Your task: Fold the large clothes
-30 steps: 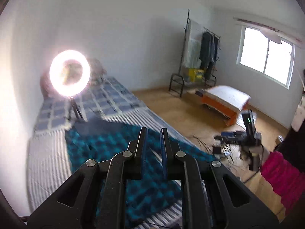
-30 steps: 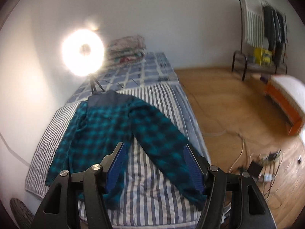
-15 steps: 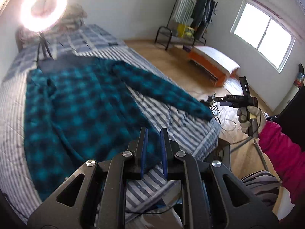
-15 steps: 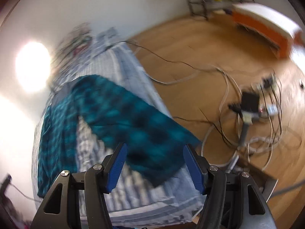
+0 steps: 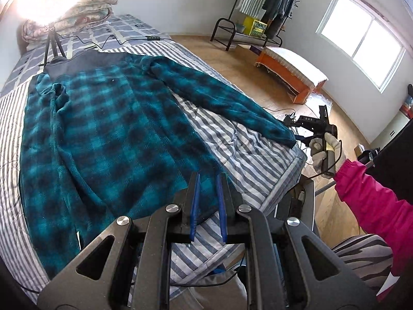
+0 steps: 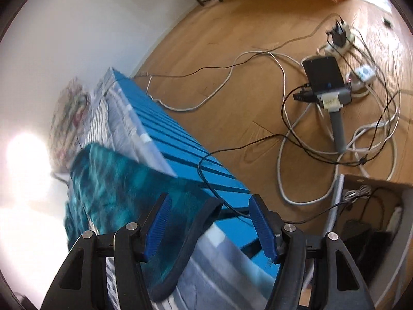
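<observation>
Teal and black checked fleece jacket [image 5: 108, 118] lies spread flat, back up it seems, on the striped bedspread [image 5: 247, 149] of the bed; dark collar end toward the tripod [image 5: 50, 44] and the rolled blanket [image 5: 77, 7] at the head. One sleeve reaches out across the stripes to the bed's near corner, cuff [image 6: 191, 235] at the edge; the other sleeve lies folded along the far side of the body

Left gripper [image 5: 207, 178]: fingers nearly together, only a narrow slot between the blue pads, nothing in it; it hangs over the hem corner of the jacket

Right gripper [image 6: 209, 219]: fingers well apart, the sleeve cuff lying between them, pads not pressing on it. Seen from the left wrist, a gloved hand [image 5: 321, 152] in a pink sleeve holds this gripper just beside the cuff

Handling, judged: thick pile, soft and limp, light for its bulk; it will drape and sag from any held point, not slide much on the quilted cover. Not fragile. Single pinch gathers pile only, so bite on the bound edges: cuff rim for the sleeve, hem corner for the body

Risk: cables [image 6: 284, 118] on the floor by the bed corner could snag a dangling sleeve
</observation>
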Tool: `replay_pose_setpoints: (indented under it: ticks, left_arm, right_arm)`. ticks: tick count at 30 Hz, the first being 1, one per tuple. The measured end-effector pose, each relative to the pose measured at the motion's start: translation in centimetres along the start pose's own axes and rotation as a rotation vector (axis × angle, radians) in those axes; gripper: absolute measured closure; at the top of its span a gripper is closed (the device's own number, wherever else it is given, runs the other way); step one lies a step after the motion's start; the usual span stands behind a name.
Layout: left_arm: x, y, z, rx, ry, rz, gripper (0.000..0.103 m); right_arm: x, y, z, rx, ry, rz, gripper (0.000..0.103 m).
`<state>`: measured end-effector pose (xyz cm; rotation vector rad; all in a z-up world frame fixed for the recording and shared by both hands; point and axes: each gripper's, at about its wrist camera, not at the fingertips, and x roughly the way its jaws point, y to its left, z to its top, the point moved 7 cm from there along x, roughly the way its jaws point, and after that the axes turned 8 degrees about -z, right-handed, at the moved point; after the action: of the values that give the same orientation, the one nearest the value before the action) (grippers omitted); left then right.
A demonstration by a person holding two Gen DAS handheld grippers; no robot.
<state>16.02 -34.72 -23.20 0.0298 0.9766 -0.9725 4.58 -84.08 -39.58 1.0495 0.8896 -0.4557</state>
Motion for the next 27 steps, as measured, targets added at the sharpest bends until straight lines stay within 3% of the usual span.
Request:
replay_pose_setpoints:
  ticks: [3, 5, 6, 8, 9, 12, 19, 27]
  left_arm:
    - [0.0, 0.3, -0.1, -0.002, 0.003, 0.010, 0.091]
    - [-0.1, 0.4, -0.1, -0.007, 0.002, 0.009, 0.091]
    - [-0.1, 0.4, -0.1, -0.006, 0.000, 0.011, 0.091]
    - [-0.4, 0.4, -0.1, -0.002, -0.006, 0.014, 0.091]
    - [-0.5, 0.3, 0.0, -0.001, -0.008, 0.012, 0.091]
    - [-0.9, 0.2, 0.0, 0.010, -0.015, 0.017, 0.091]
    - [-1.8, 0.4, -0.2, 0.001, -0.034, 0.016, 0.091]
    - [-3.9, 1.7, -0.5, -0.037, -0.091, 0.036, 0.091]
  right_arm:
    - [0.6, -0.2, 0.1, 0.051, 0.005, 0.063, 0.040]
    - [0.8, 0.3, 0.0, 0.032, 0.010, 0.068, 0.053]
    - [0.7, 0.7, -0.1, 0.018, 0.015, 0.073, 0.069]
    - [0.2, 1.2, -0.1, -0.010, -0.007, 0.046, 0.076]
    - [-0.3, 1.7, -0.1, -0.030, -0.025, 0.040, 0.086]
    - [-1.8, 3.0, 0.0, -0.088, -0.060, 0.018, 0.094]
    - [-5.5, 7.3, -1.6, -0.228, -0.116, 0.008, 0.096]
    - [-9.2, 15.7, -7.2, -0.406, -0.102, 0.135, 0.097]
